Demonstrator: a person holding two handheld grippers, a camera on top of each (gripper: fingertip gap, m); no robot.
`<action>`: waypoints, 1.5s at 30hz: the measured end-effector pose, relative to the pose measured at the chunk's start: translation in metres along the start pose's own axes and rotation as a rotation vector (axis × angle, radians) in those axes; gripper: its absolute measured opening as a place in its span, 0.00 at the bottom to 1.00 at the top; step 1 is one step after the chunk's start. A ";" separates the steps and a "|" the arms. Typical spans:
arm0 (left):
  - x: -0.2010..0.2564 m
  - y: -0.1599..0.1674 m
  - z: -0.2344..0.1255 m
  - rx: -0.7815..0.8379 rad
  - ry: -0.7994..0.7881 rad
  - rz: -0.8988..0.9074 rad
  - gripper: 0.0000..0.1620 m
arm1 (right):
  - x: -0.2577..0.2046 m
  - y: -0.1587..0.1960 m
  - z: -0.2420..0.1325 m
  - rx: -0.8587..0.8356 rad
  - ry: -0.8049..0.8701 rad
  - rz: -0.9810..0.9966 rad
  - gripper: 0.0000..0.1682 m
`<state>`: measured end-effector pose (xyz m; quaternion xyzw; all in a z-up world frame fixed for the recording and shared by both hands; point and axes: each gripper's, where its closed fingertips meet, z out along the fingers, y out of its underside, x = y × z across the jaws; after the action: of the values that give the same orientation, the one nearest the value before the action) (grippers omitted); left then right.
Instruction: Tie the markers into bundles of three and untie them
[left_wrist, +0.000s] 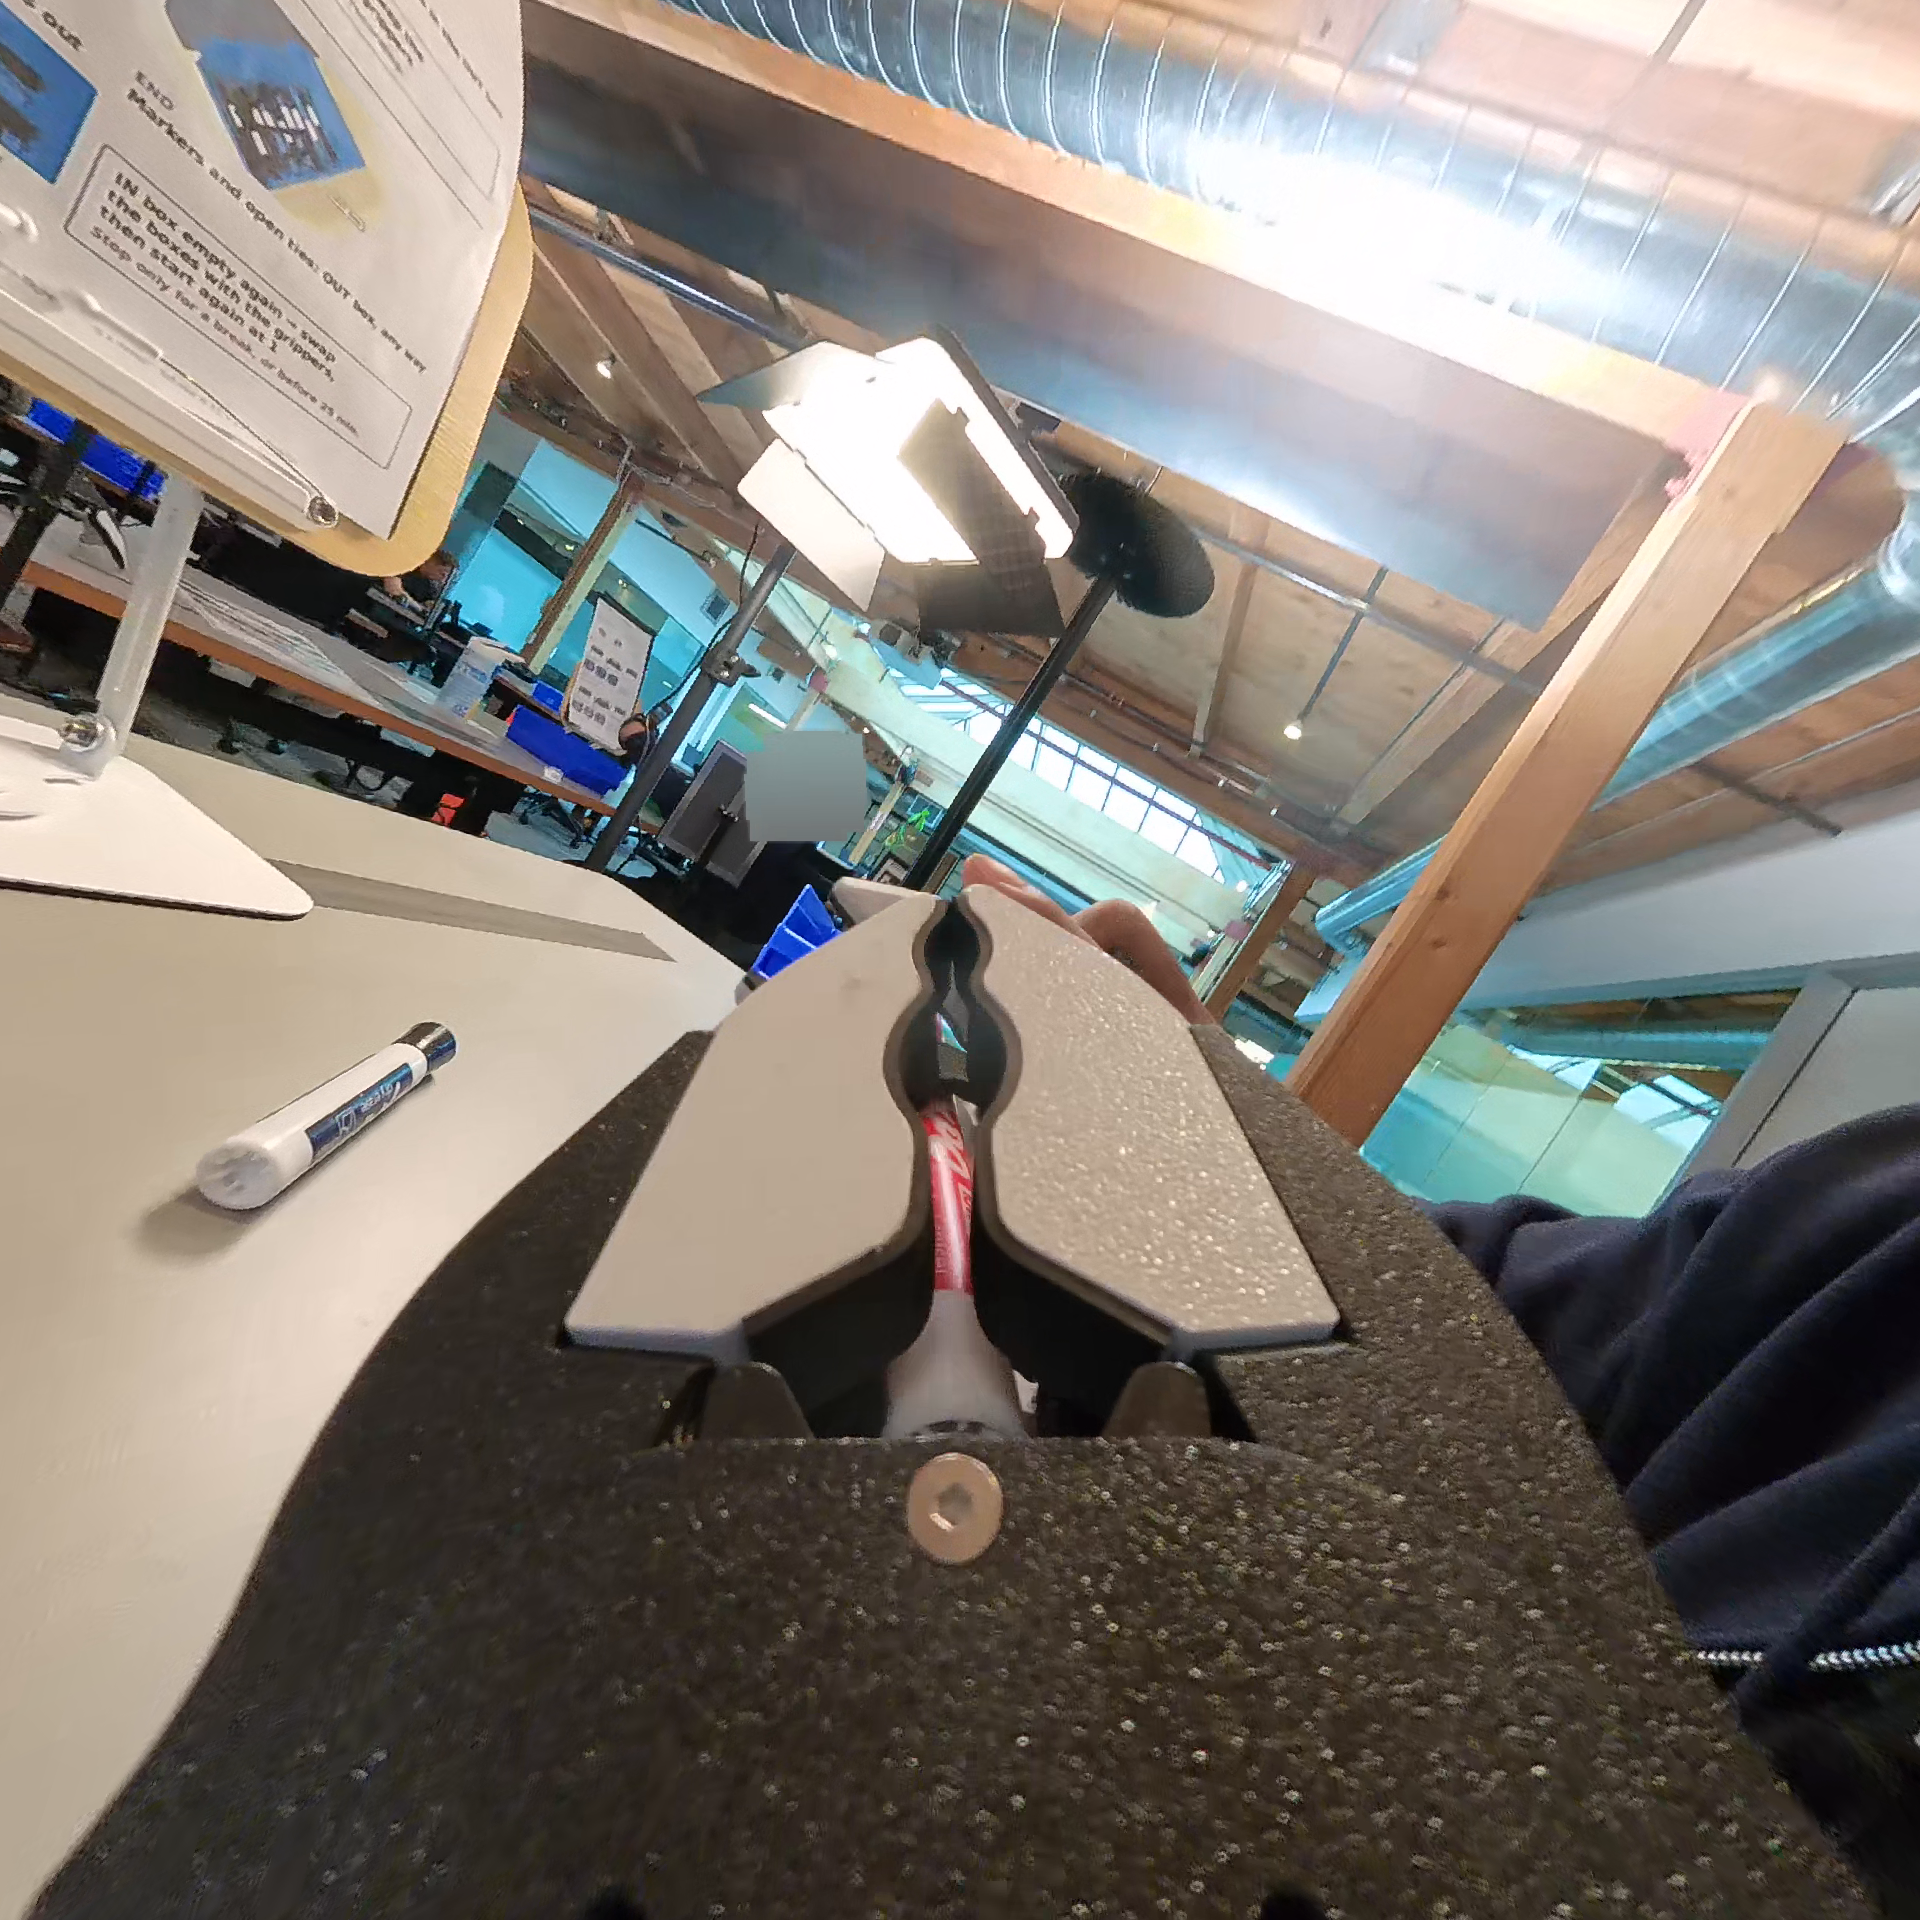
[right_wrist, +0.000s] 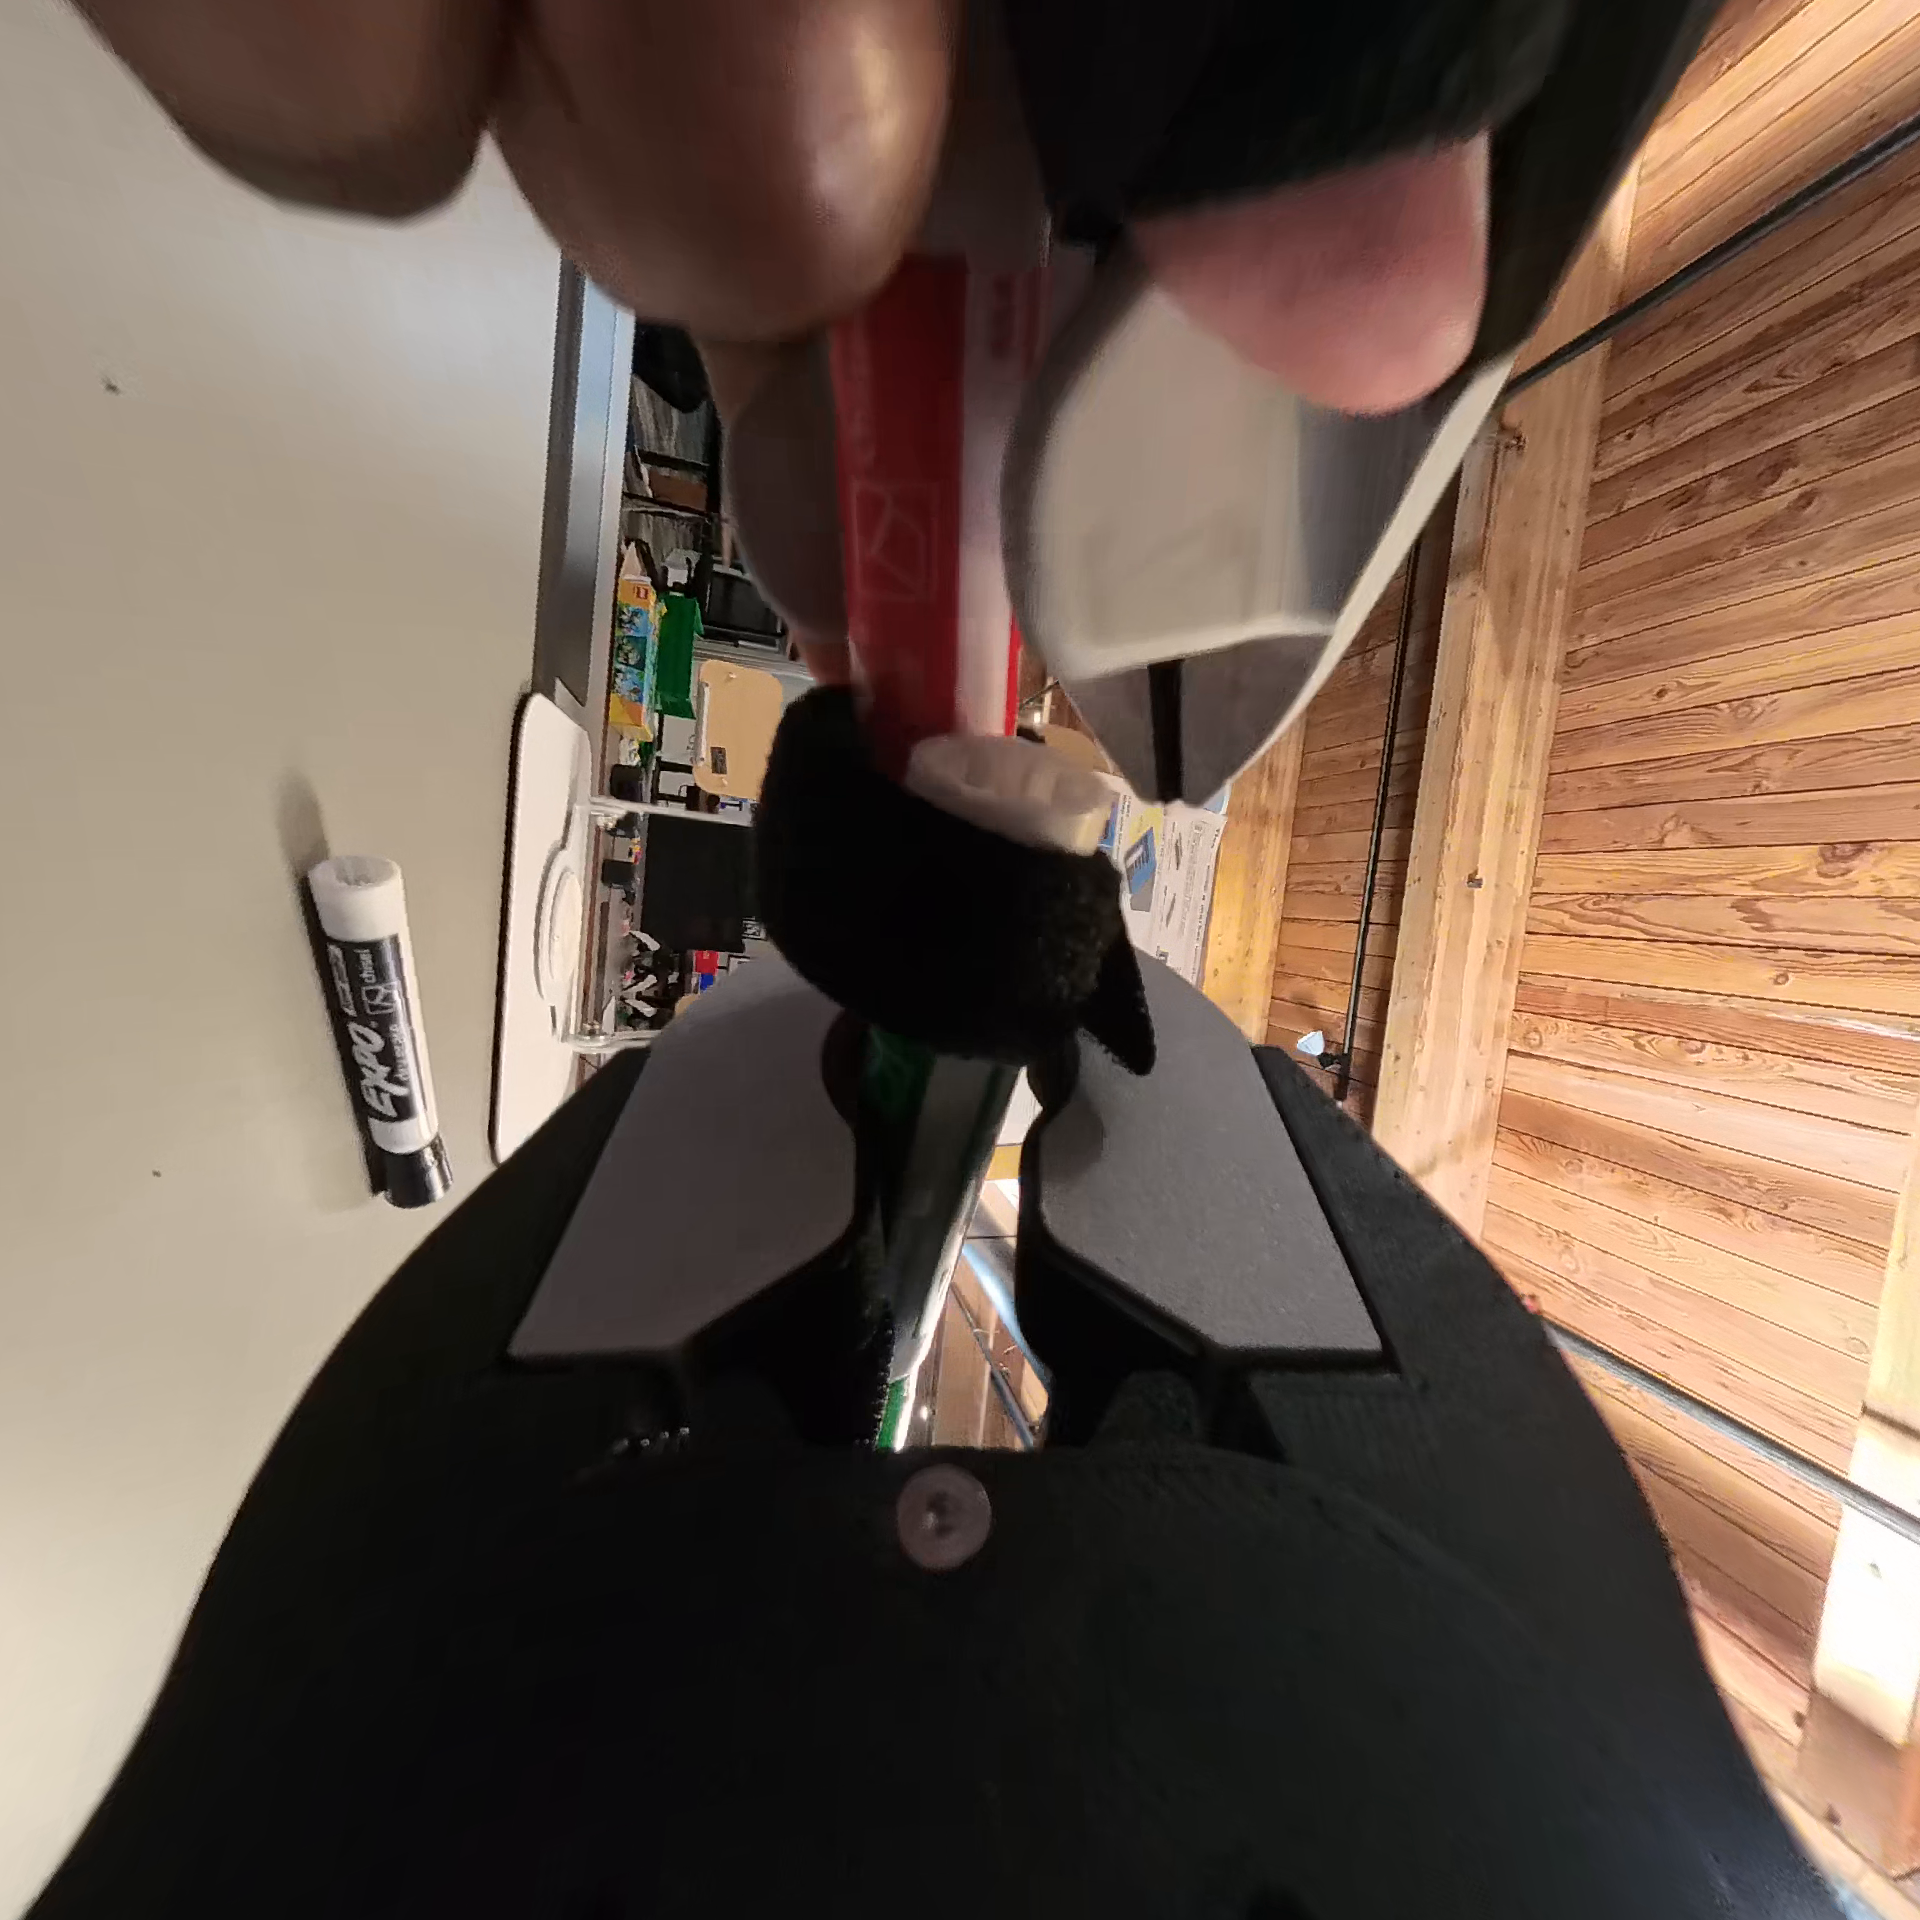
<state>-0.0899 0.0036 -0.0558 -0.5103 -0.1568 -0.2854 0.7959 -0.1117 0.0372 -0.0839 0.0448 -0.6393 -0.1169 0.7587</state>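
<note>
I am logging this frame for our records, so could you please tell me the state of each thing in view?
Left gripper: shut on the red marker.
Red marker with white barrel: clamped lengthwise between the fingers.
Right gripper: shut on the green marker.
Green marker: held, black fabric strap looped at its end.
Black-labelled white marker: lying loose on the grey table, capped.
Panel lamp: lit.
</note>
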 end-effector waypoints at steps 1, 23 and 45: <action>0.001 0.001 0.001 -0.010 0.000 0.011 0.00 | 0.000 -0.002 0.000 0.004 -0.001 0.006 0.13; -0.034 0.037 0.006 -0.405 -0.190 0.256 0.34 | -0.023 0.050 0.000 -0.122 -0.041 0.116 0.08; -0.028 0.057 0.002 -0.566 -0.147 0.517 0.12 | -0.013 0.075 -0.009 -0.102 0.032 0.061 0.08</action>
<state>-0.0771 0.0321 -0.1112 -0.7515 0.0052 -0.0699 0.6559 -0.0958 0.1124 -0.0813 -0.0115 -0.6214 -0.1253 0.7733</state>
